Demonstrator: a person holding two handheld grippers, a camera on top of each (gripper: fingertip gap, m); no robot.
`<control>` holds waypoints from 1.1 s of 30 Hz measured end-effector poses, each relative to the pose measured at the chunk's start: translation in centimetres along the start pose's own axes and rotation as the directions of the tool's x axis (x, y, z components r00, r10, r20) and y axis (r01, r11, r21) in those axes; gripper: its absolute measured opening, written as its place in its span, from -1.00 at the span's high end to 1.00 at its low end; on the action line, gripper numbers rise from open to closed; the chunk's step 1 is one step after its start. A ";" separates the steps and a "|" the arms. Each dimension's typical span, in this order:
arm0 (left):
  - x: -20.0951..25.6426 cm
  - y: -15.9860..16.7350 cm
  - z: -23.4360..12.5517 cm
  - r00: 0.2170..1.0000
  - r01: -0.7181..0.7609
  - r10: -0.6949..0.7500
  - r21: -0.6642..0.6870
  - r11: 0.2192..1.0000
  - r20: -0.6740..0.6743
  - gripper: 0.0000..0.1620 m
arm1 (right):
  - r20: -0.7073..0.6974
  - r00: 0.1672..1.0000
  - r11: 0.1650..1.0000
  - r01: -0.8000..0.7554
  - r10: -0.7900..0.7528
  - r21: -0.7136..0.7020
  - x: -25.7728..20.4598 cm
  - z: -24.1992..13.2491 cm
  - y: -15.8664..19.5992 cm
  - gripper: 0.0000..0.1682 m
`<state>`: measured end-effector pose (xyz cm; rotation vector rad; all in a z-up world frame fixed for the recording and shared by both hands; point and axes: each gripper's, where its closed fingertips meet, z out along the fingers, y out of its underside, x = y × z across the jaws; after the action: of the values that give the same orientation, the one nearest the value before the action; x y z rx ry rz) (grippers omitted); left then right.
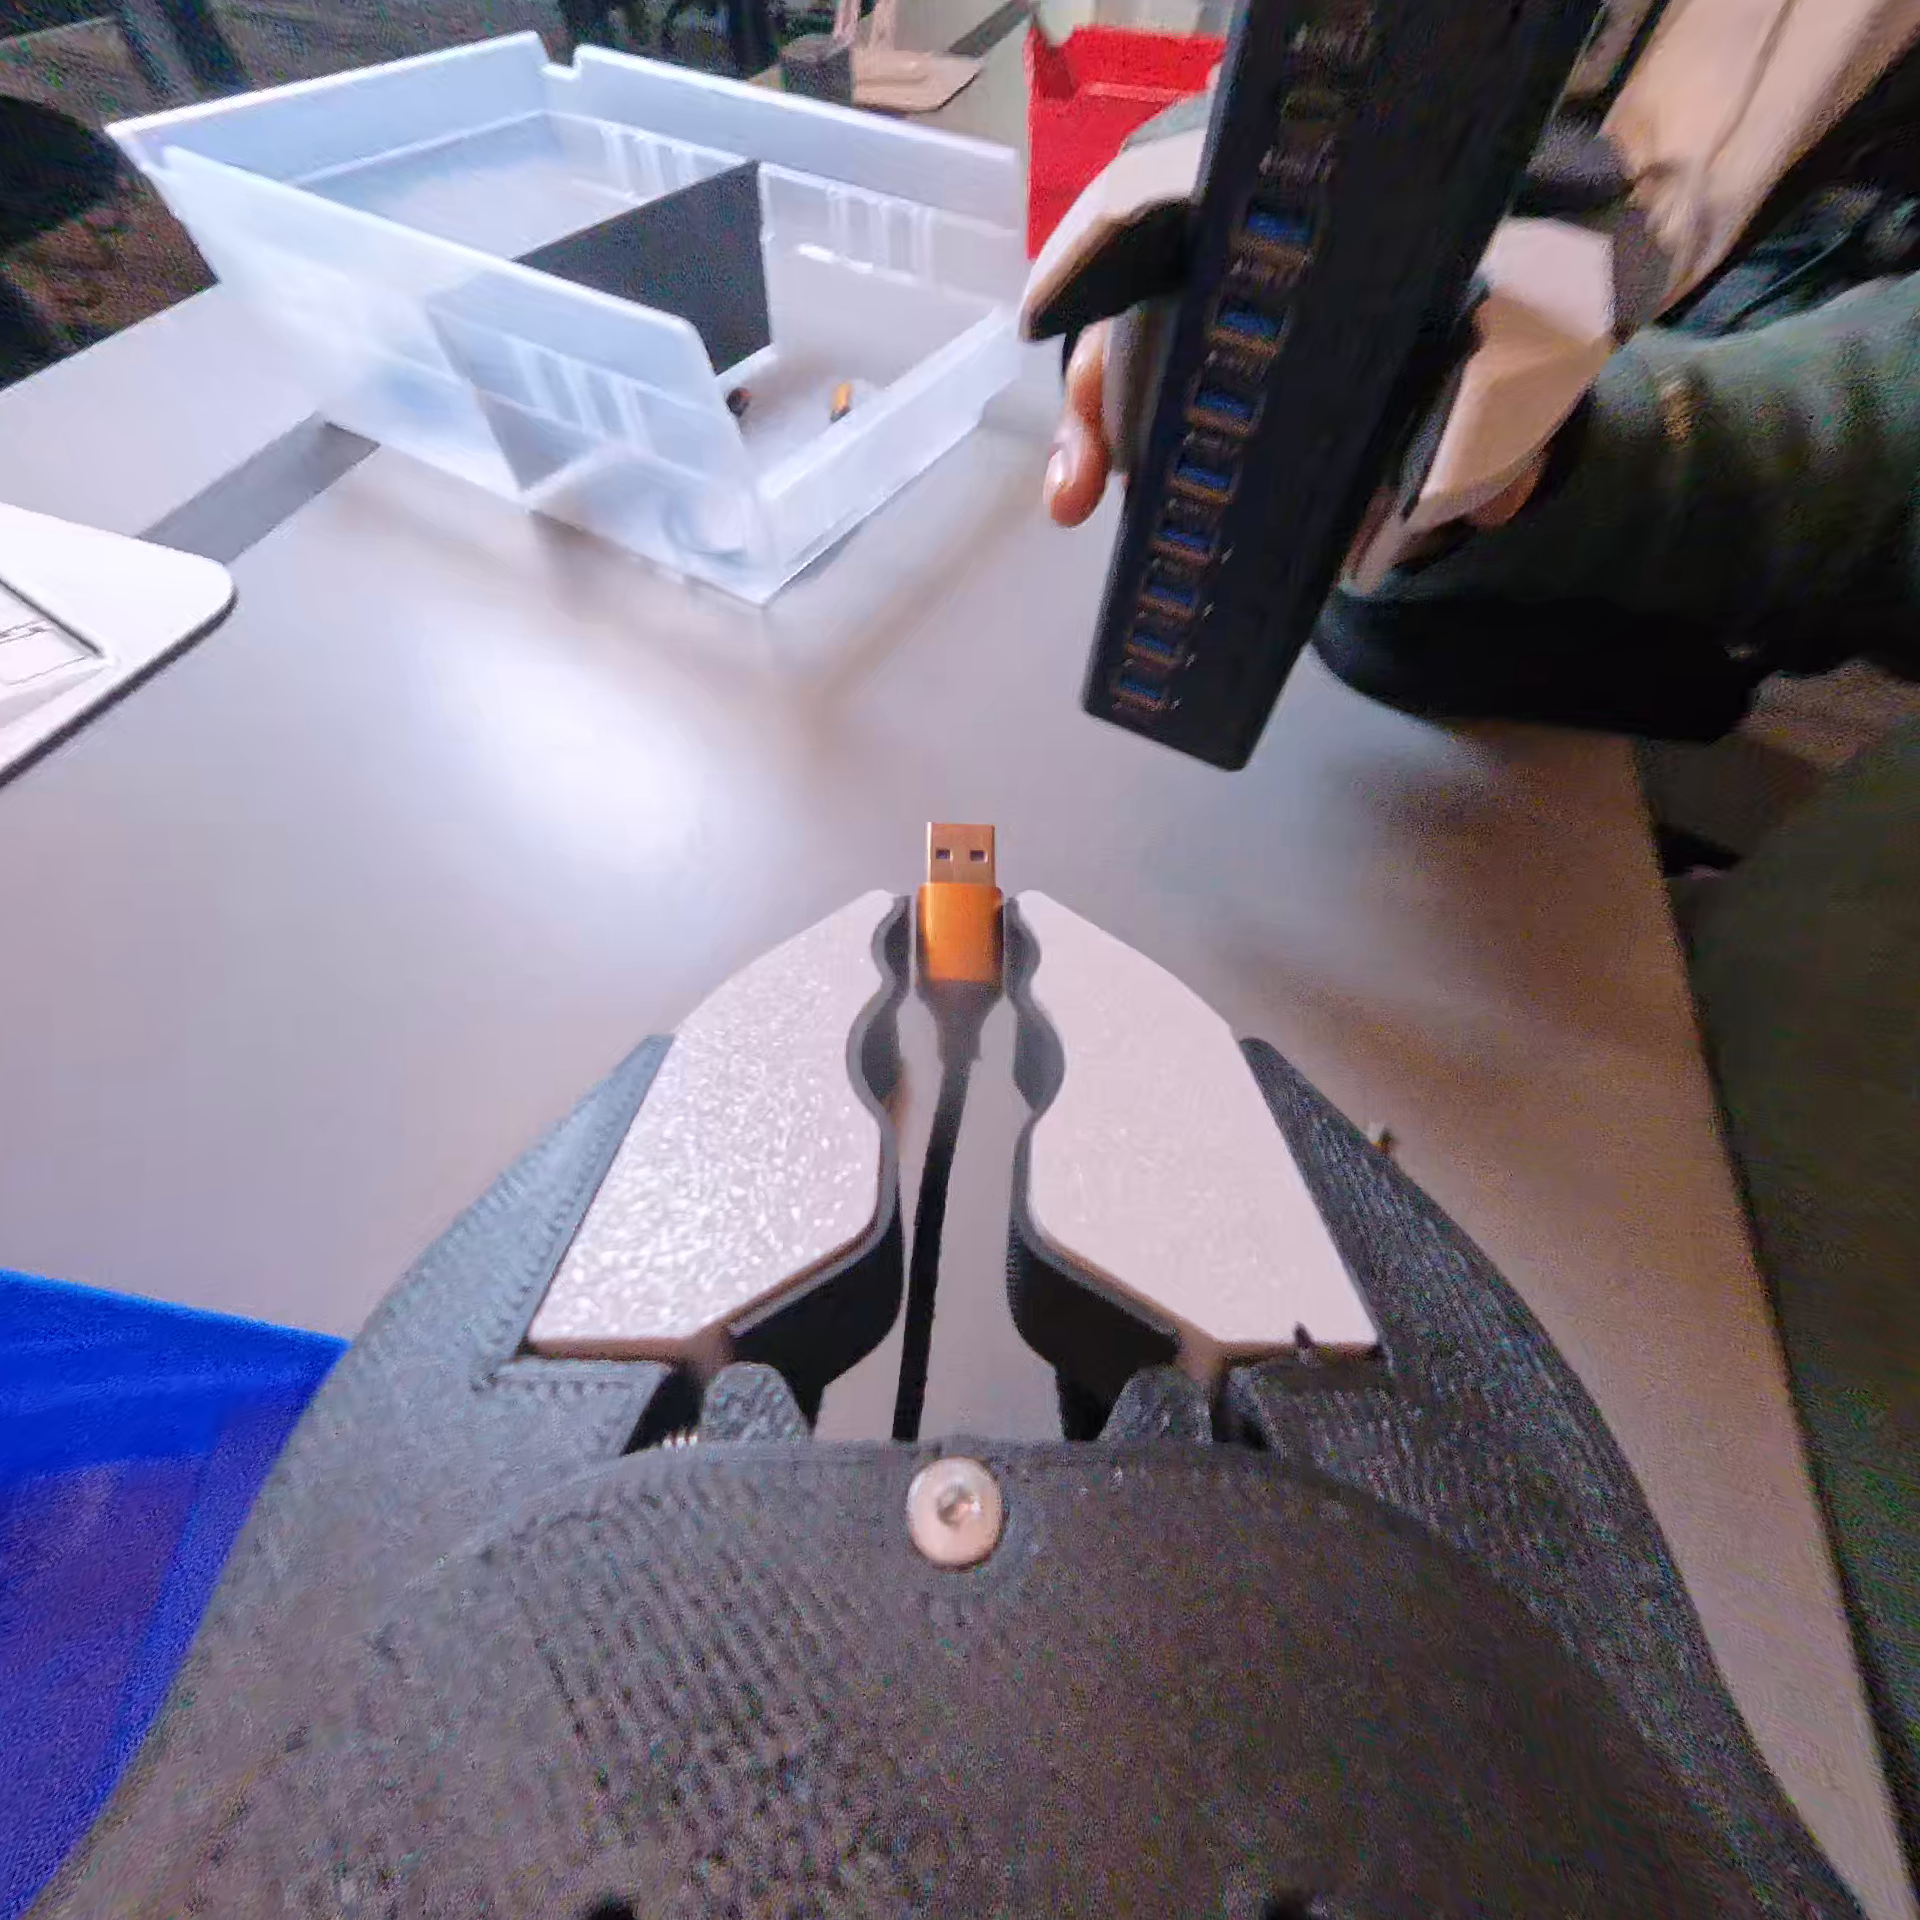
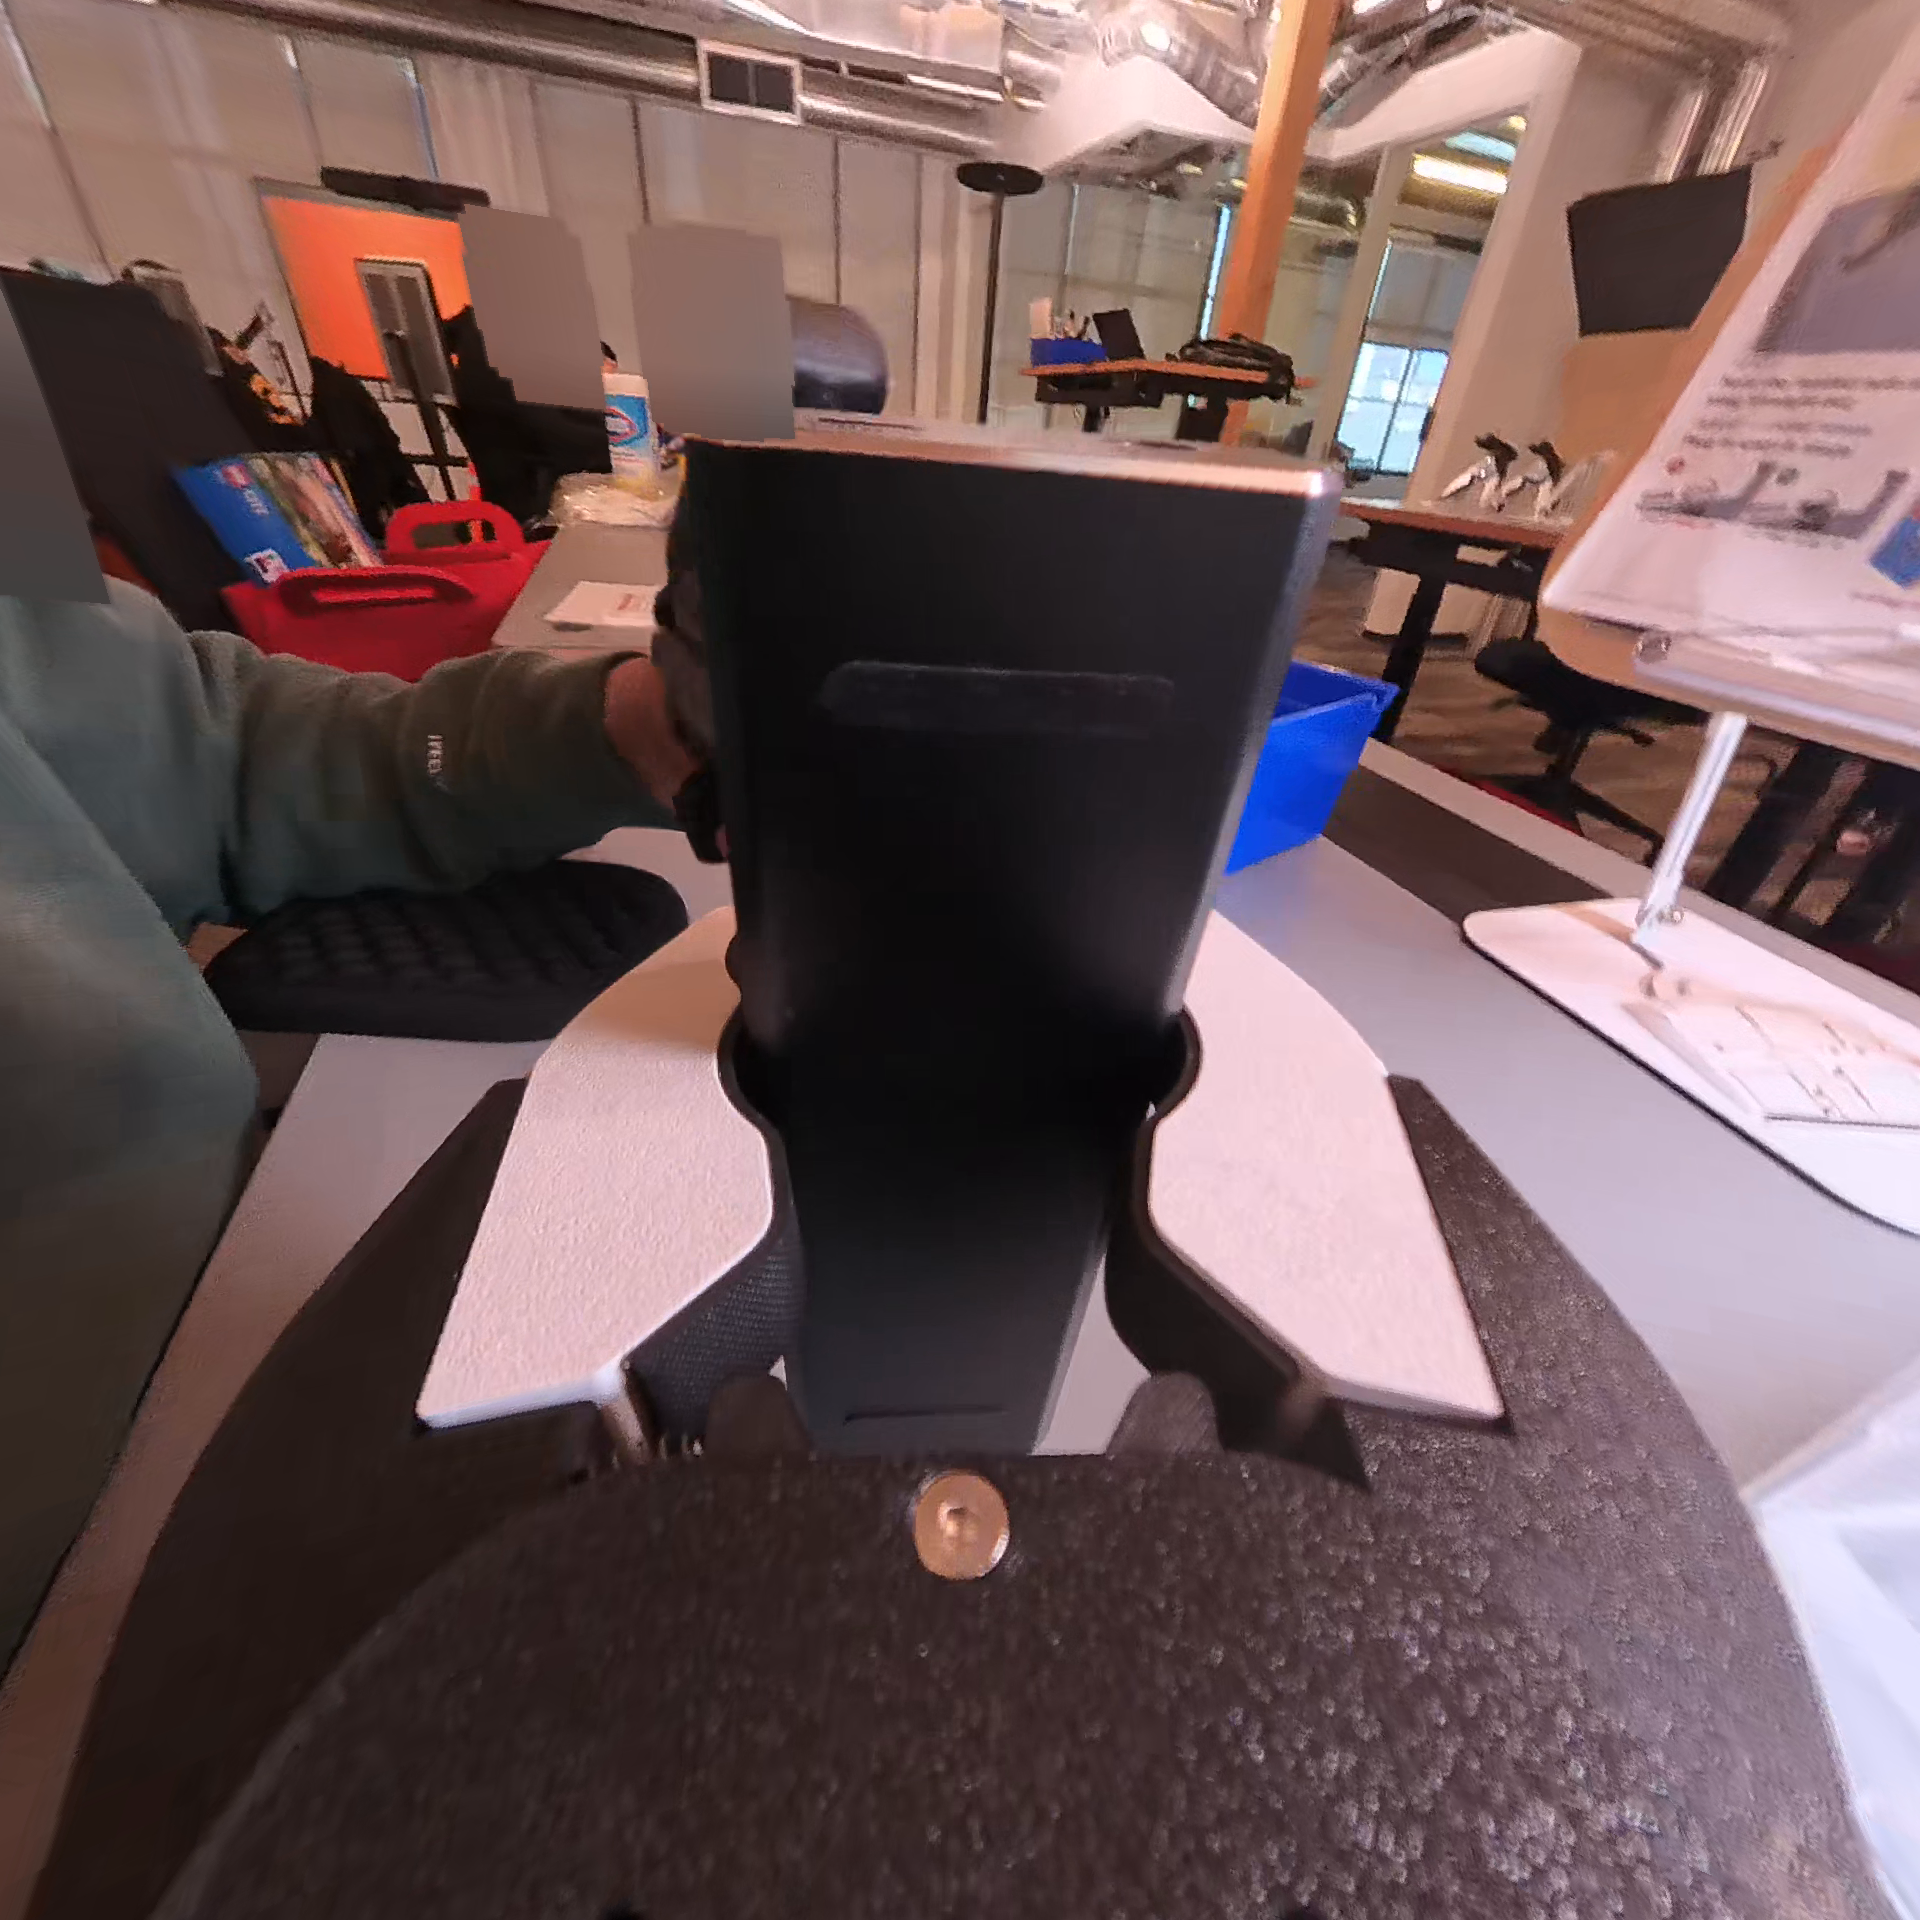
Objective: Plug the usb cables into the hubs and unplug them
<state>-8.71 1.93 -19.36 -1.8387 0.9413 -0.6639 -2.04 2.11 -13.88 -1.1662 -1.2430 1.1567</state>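
My left gripper (image 1: 958, 906) is shut on an orange USB plug (image 1: 958, 914); its metal tip sticks out forward and its black cable (image 1: 925, 1226) runs back between the fingers. A long black USB hub (image 1: 1236, 416) with a row of several blue ports hangs tilted up and to the right of the plug, apart from it. My right gripper (image 1: 1288, 343) holds the hub in the left wrist view. In the right wrist view my right gripper (image 2: 961, 1039) is shut on the hub's plain black back (image 2: 987, 779), held upright. The ports are hidden there.
A clear plastic bin (image 1: 582, 343) with a black divider stands at the back left of the grey table (image 1: 468, 831). A blue bin (image 1: 114, 1507) sits at the near left, a red bin (image 1: 1101, 94) behind. A white stand base (image 2: 1704, 1049) and a person's sleeve (image 2: 312, 769) flank the hub. The gap from one gripper's tips to the other's is roughly 9 centimetres.
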 end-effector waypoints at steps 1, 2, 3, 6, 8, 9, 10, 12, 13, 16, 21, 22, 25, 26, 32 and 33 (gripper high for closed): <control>-0.2 0.3 0.2 0.999 -0.030 0.030 0.001 1.000 0.031 0.58 | -0.002 1.000 1.000 -0.015 0.015 -0.003 0.1 -0.1 0.3 0.14; -0.3 -0.3 0.1 0.998 -0.038 0.037 0.024 0.999 0.045 0.49 | 0.001 0.999 0.999 -0.033 0.033 0.000 0.1 -0.1 0.6 0.14; -0.3 -1.4 -0.2 0.998 -0.041 0.037 0.076 0.996 0.054 0.44 | 0.010 0.998 0.998 -0.055 0.054 0.009 0.0 0.0 0.7 0.14; 1.2 -3.5 -0.3 0.998 -0.068 0.066 0.191 0.979 0.019 0.36 | 0.052 0.993 0.992 -0.107 0.103 0.073 -0.4 0.5 0.2 0.14; 3.3 -2.9 1.3 0.996 -0.063 0.074 0.178 0.982 -0.055 0.23 | 0.090 0.989 0.983 -0.131 0.120 0.131 -0.9 0.8 -0.6 0.14; 4.4 -2.4 2.4 0.993 -0.051 0.066 0.159 0.986 -0.093 0.16 | 0.116 0.985 0.977 -0.147 0.130 0.154 -1.3 1.0 -0.9 0.14; 5.4 -1.8 3.6 0.990 -0.055 0.071 0.133 0.990 -0.123 0.09 | 0.145 0.980 0.971 -0.163 0.138 0.175 -1.8 1.2 -1.2 0.14; 7.1 -1.4 5.4 0.980 -0.071 0.092 0.124 0.990 -0.175 -0.01 | 0.189 0.973 0.964 -0.174 0.136 0.199 -2.8 1.5 -1.7 0.14; 8.1 -2.0 5.9 0.973 -0.047 0.080 0.153 0.987 -0.217 -0.02 | 0.201 0.972 0.967 -0.162 0.122 0.196 -3.4 1.7 -1.7 0.14; 9.9 -2.6 7.3 0.955 -0.076 0.124 0.182 0.980 -0.268 0.13 | 0.203 0.979 0.984 -0.066 0.031 0.168 -4.8 1.8 -1.3 0.14; 9.5 -1.8 7.0 0.947 -0.177 0.191 0.077 0.981 -0.259 0.24 | 0.183 0.983 0.993 -0.004 -0.018 0.115 -5.1 1.7 -1.1 0.11; 8.9 -1.8 6.6 0.951 -0.196 0.206 0.066 0.978 -0.229 0.24 | 0.181 0.983 0.997 0.001 -0.014 0.074 -4.8 1.5 -0.9 0.13; 7.2 -2.5 4.6 0.962 -0.192 0.199 0.055 0.980 -0.188 0.24 | 0.148 0.989 1.000 -0.019 0.016 0.021 -3.2 0.5 -0.3 0.11; 7.0 -2.5 4.2 0.963 -0.202 0.207 0.043 0.978 -0.173 0.24 | 0.171 0.985 1.000 -0.030 0.030 -0.004 -3.2 0.3 0.1 0.13; 6.0 -1.3 2.5 0.953 -0.289 0.281 -0.052 0.956 -0.117 0.25 | 0.220 0.969 0.964 0.162 -0.115 -0.211 -2.5 -1.7 1.1 0.15; 5.8 -1.0 2.2 0.952 -0.292 0.283 -0.066 0.954 -0.114 0.25 | 0.219 0.966 0.948 0.191 -0.136 -0.255 -2.1 -2.5 1.0 0.16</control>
<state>-3.47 -1.54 -19.13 -1.7032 1.2936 -0.5496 0.42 0.07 -15.02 -1.1414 -1.6644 1.0161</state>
